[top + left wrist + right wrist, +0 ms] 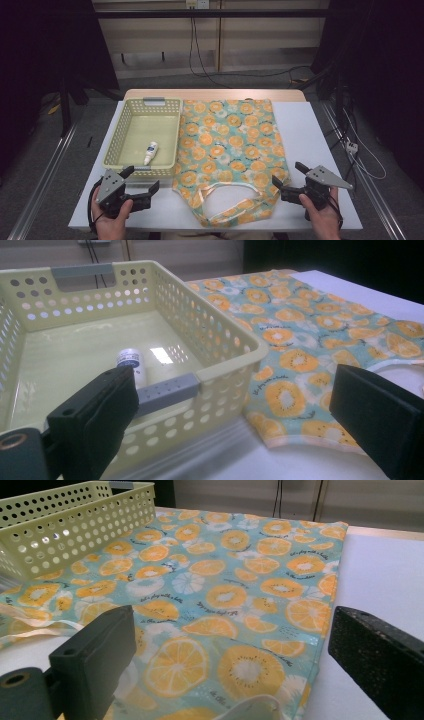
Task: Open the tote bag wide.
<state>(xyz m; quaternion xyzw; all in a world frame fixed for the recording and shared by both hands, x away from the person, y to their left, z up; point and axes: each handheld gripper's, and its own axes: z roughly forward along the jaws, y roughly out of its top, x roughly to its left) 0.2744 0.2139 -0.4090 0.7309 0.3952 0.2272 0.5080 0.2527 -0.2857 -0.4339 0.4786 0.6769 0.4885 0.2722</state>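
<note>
Now both sets of jaws stand wide and hold nothing. The left gripper [142, 181] hovers low over the white worktop [310, 135], its jaws aimed at the near wall of a pale yellow basket [227, 357] just ahead of them. Between those jaws, in the left gripper view, the basket's grey near handle [167, 390] sits by the left jaw tip, and beyond it a small white bottle [131, 362] lies on the basket floor, its dark-printed label too blurred to read. Ahead of the right jaw lies the edge of a bag [320, 335].

The right gripper [290, 179] hovers at the bag's near right corner. Between its jaws, in the right gripper view, the teal bag with orange slices [235, 580] spreads flat ahead; small dark script is printed among the fruit, too small to read. A pale strap [250, 710] curls just before the jaws. Beyond the left jaw stands the basket's perforated wall [65, 530].
</note>
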